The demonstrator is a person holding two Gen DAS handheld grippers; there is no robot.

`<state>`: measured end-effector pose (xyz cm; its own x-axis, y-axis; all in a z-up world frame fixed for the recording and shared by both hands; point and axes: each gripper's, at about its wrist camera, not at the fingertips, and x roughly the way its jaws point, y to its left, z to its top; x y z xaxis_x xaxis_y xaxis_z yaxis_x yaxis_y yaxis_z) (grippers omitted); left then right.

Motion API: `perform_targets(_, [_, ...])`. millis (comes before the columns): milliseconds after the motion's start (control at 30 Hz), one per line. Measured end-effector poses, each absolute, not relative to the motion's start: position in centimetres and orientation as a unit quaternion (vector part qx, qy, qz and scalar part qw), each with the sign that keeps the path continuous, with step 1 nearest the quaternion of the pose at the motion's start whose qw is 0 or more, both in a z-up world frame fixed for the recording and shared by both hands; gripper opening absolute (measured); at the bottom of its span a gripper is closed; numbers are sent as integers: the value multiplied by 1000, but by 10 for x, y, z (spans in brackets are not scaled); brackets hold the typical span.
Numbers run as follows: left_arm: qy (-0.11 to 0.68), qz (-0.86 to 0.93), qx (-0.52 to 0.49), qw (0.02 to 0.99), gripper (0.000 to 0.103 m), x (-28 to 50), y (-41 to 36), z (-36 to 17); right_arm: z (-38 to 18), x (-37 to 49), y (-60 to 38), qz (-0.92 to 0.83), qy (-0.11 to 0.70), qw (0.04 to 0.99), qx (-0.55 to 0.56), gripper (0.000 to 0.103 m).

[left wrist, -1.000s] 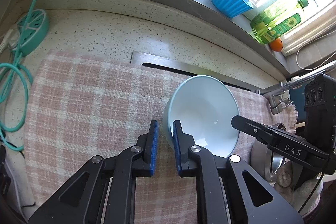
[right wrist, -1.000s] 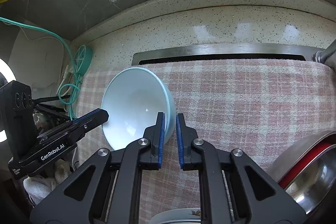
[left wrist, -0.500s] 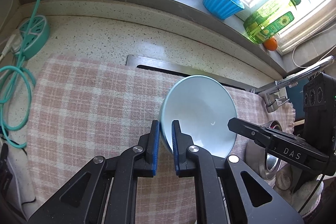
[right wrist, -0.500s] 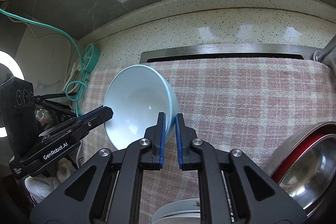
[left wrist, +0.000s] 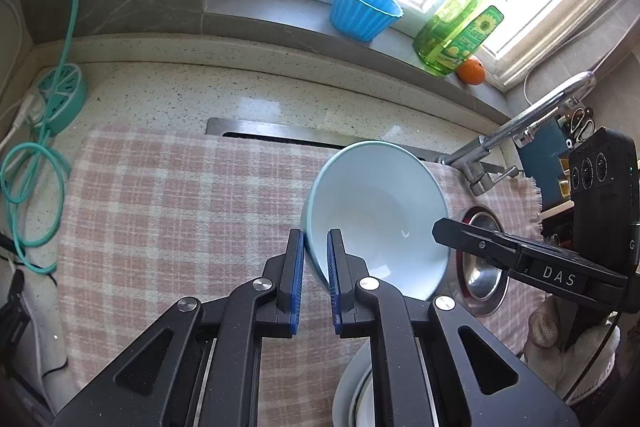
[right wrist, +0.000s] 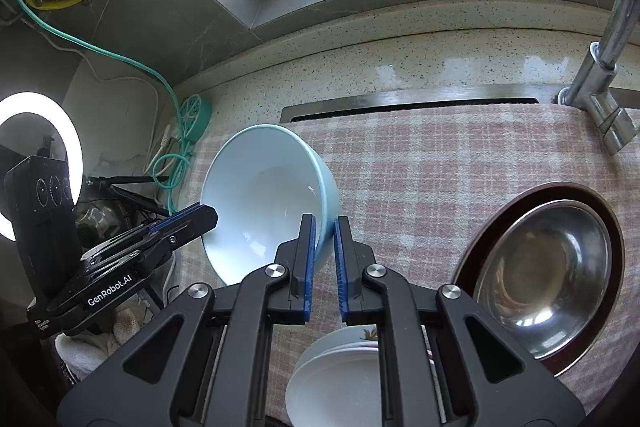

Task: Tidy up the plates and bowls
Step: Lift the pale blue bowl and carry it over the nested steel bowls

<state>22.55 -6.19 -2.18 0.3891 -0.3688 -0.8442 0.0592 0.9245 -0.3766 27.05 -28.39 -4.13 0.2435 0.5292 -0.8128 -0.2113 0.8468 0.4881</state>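
Both grippers clamp one pale blue bowl [left wrist: 376,215] by opposite sides of its rim. Left gripper [left wrist: 316,267]: blue pads closed on the rim's near-left edge, wall pinched between them. Right gripper [right wrist: 324,255]: pads closed on the rim's near-right edge in the same way. The bowl is tilted, its open face toward the cameras, and held above the pink checked cloth [left wrist: 168,211] without touching it.

Change from one second ago: the bowl has risen off the cloth and both hands have come up with it. More of the window sill is now in view: blue fluted cup [left wrist: 362,9] at 12 o'clock from the bowl, green dish-soap bottle [left wrist: 460,27] and orange [left wrist: 471,70] at 1 o'clock. Grip unchanged on both sides.

Right view: nested steel bowls [right wrist: 548,275] at 3 o'clock from the pale bowl, stacked white plates [right wrist: 336,383] at 6 o'clock below the fingers. Faucet [right wrist: 604,67] at 2 o'clock.
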Motion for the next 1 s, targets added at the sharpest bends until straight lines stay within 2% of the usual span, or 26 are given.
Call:
perform_targets(433, [526, -194, -120, 820, 10, 207, -130, 7, -5, 249, -362, 209, 542, 796, 172, 9])
perform_targets(1000, [549, -243, -91, 794, 10, 205, -215, -9, -26, 226, -451, 150, 550, 797, 199, 9])
